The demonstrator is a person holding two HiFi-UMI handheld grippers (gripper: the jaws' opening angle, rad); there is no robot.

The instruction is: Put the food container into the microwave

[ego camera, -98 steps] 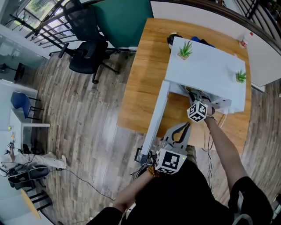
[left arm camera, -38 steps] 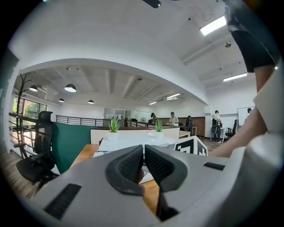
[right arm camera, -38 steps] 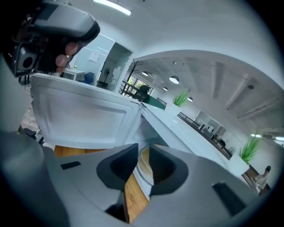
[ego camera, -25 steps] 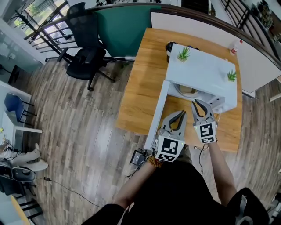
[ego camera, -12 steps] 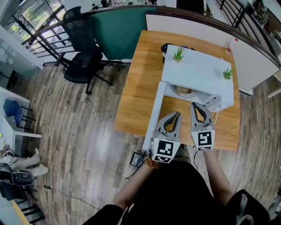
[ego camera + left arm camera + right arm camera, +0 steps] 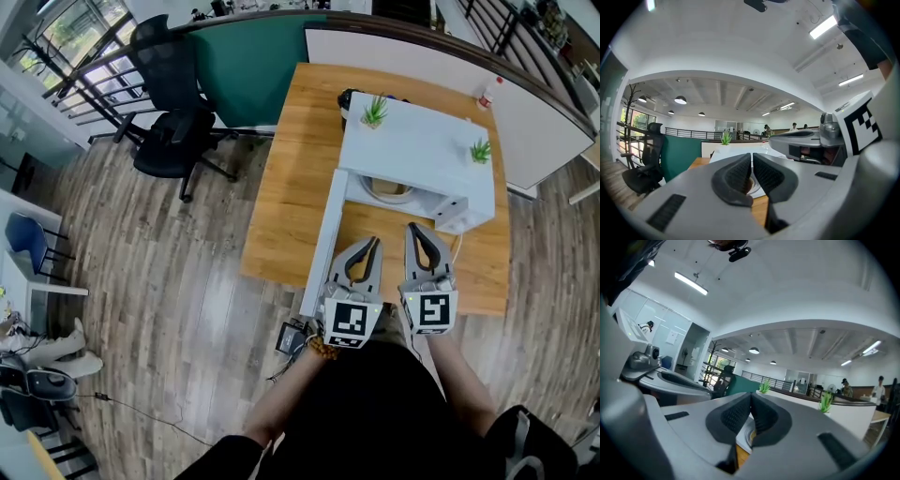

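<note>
The food container [image 6: 389, 190] looks to be inside the microwave [image 6: 412, 150] on the table [image 6: 286, 197]; left claw [image 6: 372, 242] and right claw [image 6: 413, 228] are both pressed together, empty. The open door [image 6: 323, 244] juts out, so a clumsy push could slam it

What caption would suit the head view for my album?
Left gripper and right gripper, both shut, face the open microwave, food container inside.

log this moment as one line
food container: inside microwave | door: open | left gripper: shut, empty | right gripper: jaws just closed, nothing between
</note>
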